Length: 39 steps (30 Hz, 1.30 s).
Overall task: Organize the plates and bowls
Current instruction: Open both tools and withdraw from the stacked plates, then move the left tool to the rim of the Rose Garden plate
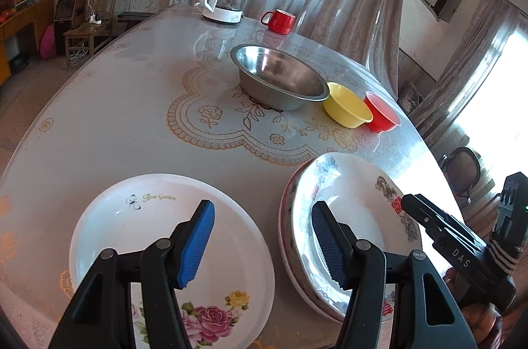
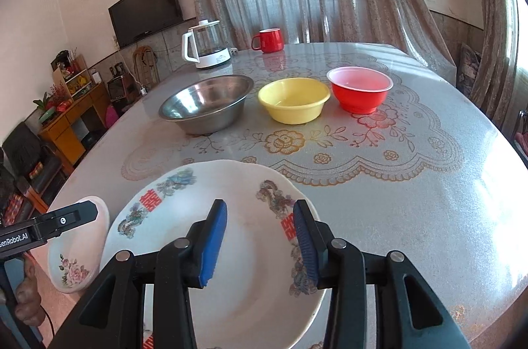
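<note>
A white rose-pattern plate (image 1: 138,237) lies at the table's near edge, under my open left gripper (image 1: 262,245), which is empty and hovers between it and a stack of two dragon-pattern plates (image 1: 356,210). My open right gripper (image 2: 260,241) hovers empty over that stack's top plate (image 2: 231,250). The rose plate (image 2: 79,260) shows at left in the right wrist view. A steel bowl (image 2: 206,103), a yellow bowl (image 2: 293,98) and a red bowl (image 2: 359,86) stand in a row mid-table.
A white kettle (image 2: 206,44) and a red mug (image 2: 269,40) stand at the table's far edge by the curtain. The table (image 2: 429,200) has a lace-pattern cover. A chair and cabinets stand off to the left.
</note>
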### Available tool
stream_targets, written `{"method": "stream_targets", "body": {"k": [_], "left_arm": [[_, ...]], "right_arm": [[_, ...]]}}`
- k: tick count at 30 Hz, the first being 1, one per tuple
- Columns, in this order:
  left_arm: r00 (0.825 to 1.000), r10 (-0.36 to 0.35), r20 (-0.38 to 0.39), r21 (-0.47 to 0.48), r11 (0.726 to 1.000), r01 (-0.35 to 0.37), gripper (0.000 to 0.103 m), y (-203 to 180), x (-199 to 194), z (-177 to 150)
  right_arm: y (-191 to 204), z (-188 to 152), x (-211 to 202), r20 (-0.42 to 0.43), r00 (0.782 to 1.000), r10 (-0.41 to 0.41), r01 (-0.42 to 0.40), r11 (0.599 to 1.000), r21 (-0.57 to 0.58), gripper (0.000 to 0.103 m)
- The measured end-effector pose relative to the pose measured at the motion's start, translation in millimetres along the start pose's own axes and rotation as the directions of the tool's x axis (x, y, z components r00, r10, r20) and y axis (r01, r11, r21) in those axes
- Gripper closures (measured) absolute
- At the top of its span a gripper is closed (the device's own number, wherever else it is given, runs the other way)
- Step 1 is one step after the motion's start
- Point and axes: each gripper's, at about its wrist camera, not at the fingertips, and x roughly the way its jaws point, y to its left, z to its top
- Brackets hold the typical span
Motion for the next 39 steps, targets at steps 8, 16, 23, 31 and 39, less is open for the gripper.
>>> {"method": "stream_targets", "body": {"k": [8,16,23,31,39], "left_arm": [[0.997,0.063,0.049,-0.076,0.995,-0.06,0.042,44.9,-29.8,-0.7],[0.99,0.129,0.059,-0.172,0.978,-0.118,0.046,92.2,-47.0,-14.5],[0.988,0.154,0.021,-0.187,0.971,-0.147,0.052,107.3,-40.7,-33.4],[0.988,0.156,-0.01,-0.157,0.975,-0.155,0.076,106.0,-29.5,-42.2],[0.989,0.149,-0.021,-0.157,0.976,-0.15,0.084,110.0,-23.2,-45.5]], "right_arm": [[40.7,-3.2,-1.6,-0.056,0.967,0.247,-0.251,0.964,-0.087,0.061],[116.2,-24.0,-4.6,-0.239,0.834,0.498,-0.549,0.797,-0.253,0.061],[151.0,-50.6,7.0,-0.399,0.744,0.536,-0.653,0.709,-0.266,0.061],[167.9,-71.6,21.4,-0.496,0.727,0.475,-0.653,0.701,-0.286,0.061],[177.1,-74.7,37.8,-0.506,0.744,0.436,-0.625,0.721,-0.298,0.061]]}}
